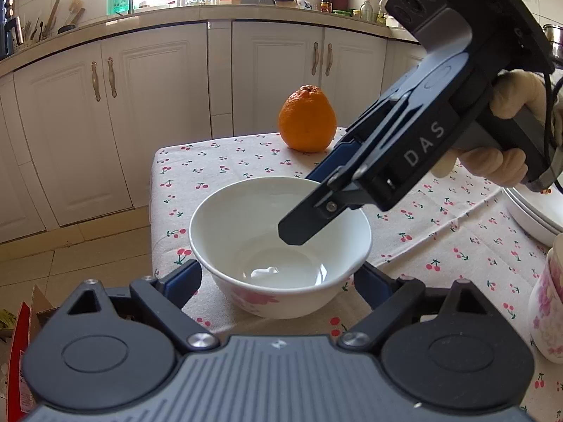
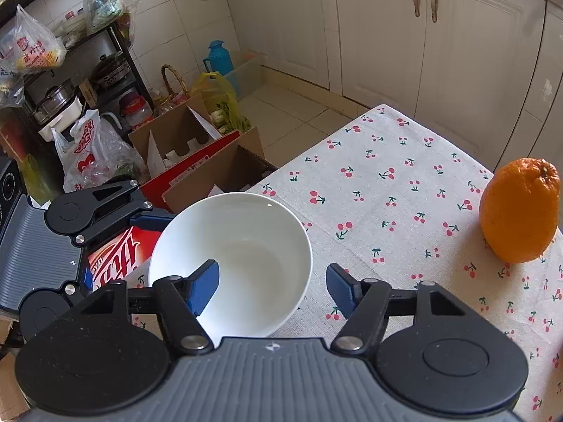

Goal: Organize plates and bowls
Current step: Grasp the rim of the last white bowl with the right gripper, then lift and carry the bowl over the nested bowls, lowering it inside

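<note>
The right claw (image 2: 271, 288) is spread and straddles the rim of the bowl (image 1: 228, 218). One blue-padded finger reaches down inside the bowl and the other hangs outside the wall. Seen from its own camera there is a gap on both sides, so the pads are not pinching the rim. A hand (image 1: 510, 105) in a pale glove holds its grip, tilted steeply down.

The left claw (image 1: 281, 277) is spread wide too, low at the near side of the bowl. Its two fingertips sit just beside the outer wall, one on each flank. Whether they touch it I cannot tell.

The bowl stands upright on the counter (image 1: 218, 168), close to the counter's edge. It is round, deep and glossy white inside, with a bright sheen at its bottom. Pink flowers are printed on the outside of the wall, and the rim is thin and smooth.

The counter wears a pale cloth dotted with red cherries. An orange (image 1: 306, 123) sits farther back on it, well apart from the bowl. A stack of white plates (image 1: 535, 214) shows at the right edge, with a pink-flowered cup (image 1: 549, 302) nearer. White cabinets (image 1: 158, 105) line the wall beyond.
</note>
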`<move>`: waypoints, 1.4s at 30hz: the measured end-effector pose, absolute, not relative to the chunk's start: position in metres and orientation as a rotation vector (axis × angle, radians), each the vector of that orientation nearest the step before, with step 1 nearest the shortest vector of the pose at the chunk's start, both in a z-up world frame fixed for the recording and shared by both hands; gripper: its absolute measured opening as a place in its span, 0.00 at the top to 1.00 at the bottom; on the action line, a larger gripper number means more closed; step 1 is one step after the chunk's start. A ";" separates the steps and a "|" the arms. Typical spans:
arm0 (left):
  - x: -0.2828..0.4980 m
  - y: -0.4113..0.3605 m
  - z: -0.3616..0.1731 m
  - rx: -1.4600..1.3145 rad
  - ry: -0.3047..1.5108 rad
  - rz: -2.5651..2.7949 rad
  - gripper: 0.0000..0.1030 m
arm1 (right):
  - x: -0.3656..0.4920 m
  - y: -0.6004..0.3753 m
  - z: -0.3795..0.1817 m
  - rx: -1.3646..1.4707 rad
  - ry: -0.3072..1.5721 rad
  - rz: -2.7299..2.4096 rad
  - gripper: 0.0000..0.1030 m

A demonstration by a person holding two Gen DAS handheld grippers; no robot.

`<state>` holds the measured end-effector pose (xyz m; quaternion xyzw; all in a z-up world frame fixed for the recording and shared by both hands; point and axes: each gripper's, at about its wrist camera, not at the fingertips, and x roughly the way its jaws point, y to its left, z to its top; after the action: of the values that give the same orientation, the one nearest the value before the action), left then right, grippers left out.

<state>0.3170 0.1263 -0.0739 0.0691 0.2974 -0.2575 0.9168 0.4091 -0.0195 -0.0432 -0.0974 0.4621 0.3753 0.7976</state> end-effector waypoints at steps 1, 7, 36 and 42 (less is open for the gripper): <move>0.317 0.126 -0.074 0.144 0.611 -0.532 0.11 | 0.410 -0.019 -0.044 -0.206 0.996 0.811 0.32; 0.318 0.126 -0.073 0.148 0.616 -0.537 0.13 | 0.410 -0.018 -0.045 -0.194 1.003 0.841 0.34; 0.248 0.089 -0.020 0.183 0.597 -0.594 0.13 | 0.328 -0.059 0.010 -0.161 0.943 0.788 0.34; 0.222 0.076 -0.005 0.195 0.591 -0.612 0.13 | 0.297 -0.078 0.027 -0.141 0.912 0.785 0.34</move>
<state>0.2223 0.0760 -0.0054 0.0946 0.2863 -0.2965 0.9062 0.2970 -0.0784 0.0273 -0.0661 0.4288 0.3691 0.8219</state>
